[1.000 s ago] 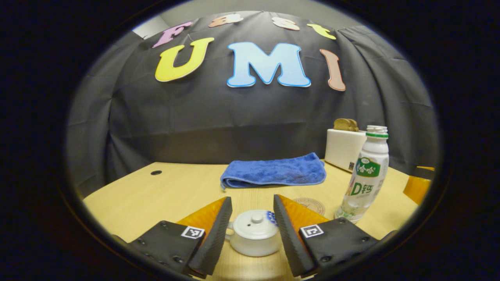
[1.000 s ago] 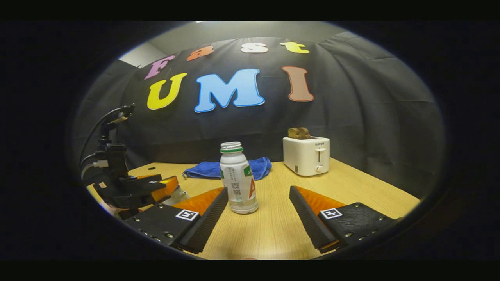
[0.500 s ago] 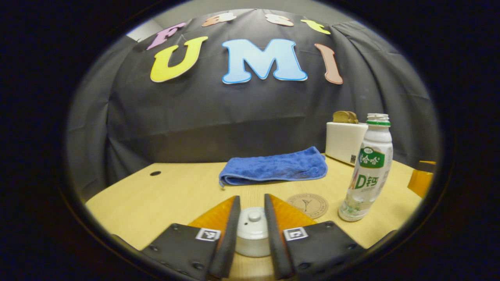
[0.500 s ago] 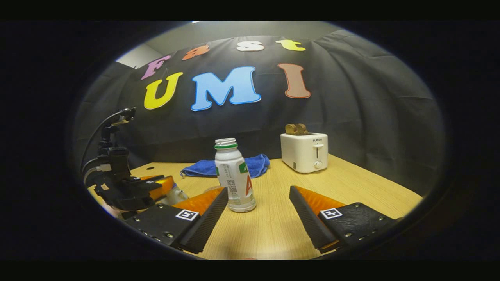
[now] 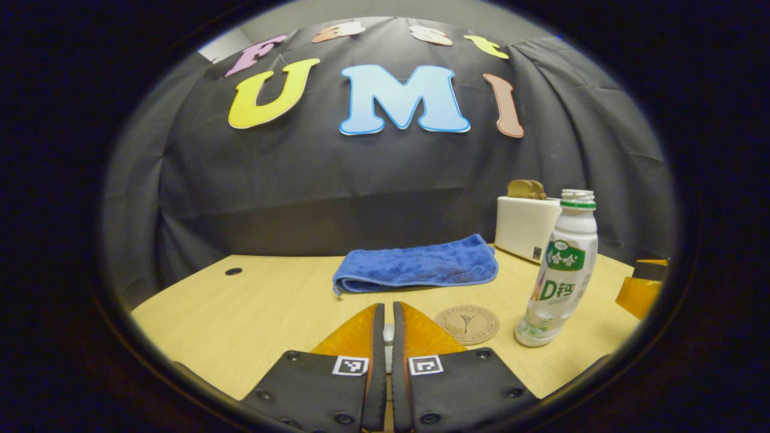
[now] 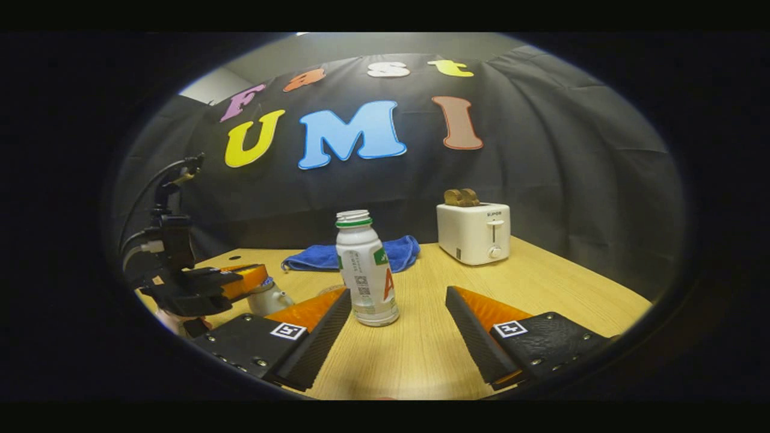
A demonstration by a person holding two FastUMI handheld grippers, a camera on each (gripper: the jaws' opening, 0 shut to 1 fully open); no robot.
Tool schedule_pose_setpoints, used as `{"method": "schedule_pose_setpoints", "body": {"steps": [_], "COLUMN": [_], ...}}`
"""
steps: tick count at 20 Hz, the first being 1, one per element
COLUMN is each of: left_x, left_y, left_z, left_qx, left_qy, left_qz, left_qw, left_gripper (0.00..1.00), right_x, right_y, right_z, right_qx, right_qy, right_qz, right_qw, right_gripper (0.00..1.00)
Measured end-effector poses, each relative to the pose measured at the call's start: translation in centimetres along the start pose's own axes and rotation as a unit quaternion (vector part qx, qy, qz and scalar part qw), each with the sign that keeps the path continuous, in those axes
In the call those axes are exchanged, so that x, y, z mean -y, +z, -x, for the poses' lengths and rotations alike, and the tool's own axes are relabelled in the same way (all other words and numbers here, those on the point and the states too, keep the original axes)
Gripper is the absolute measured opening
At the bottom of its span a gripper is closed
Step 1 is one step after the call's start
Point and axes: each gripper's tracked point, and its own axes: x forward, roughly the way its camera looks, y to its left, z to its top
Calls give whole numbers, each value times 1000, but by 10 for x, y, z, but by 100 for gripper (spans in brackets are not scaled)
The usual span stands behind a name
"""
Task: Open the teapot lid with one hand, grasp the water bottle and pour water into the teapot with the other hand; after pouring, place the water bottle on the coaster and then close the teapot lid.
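Note:
A sliver of the white teapot lid point(image 5: 388, 346) shows between the two fingers of my left gripper point(image 5: 388, 308), which is shut on it; the pot's body is hidden below them. In the right gripper view the white teapot point(image 6: 269, 299) sits on the table under my left gripper point(image 6: 257, 279). The uncapped white water bottle point(image 5: 559, 276) stands upright right of the round coaster point(image 5: 467, 325). My right gripper point(image 6: 397, 291) is open, with the bottle point(image 6: 365, 276) standing just ahead, near its left finger and untouched.
A folded blue towel point(image 5: 418, 264) lies at the back of the wooden table point(image 5: 258, 313). A white toaster point(image 6: 475, 233) with bread in its slots stands at the back right. A small cable hole point(image 5: 233, 271) is near the table's far left.
My left gripper's fingers have come together from wide open around the teapot to shut on its lid. The right gripper and the bottle have hardly moved.

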Motion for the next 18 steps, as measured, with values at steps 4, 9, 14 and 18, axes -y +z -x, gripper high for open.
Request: {"method": "schedule_pose_setpoints", "body": {"steps": [4, 9, 14, 18], "left_x": [-8, -55, -103, -125], "left_y": [13, 22, 9, -4], "left_z": [6, 10, 9, 9], "left_qx": [13, 29, 19, 4], "left_qy": [-5, 31, 67, 80], "left_qz": [25, 29, 21, 15], "left_qw": [1000, 999, 997, 997], "left_gripper": [14, 14, 10, 14], "right_x": [-5, -15, -22, -25], "right_y": [-2, -2, -6, -10], "right_z": [-4, -12, -25, -40], "right_qx": [-4, -3, -8, -11], "right_qy": [7, 19, 23, 25], "right_qz": [4, 13, 28, 46], "right_qw": [1000, 1000, 999, 999], "right_gripper": [97, 97, 97, 97]}}
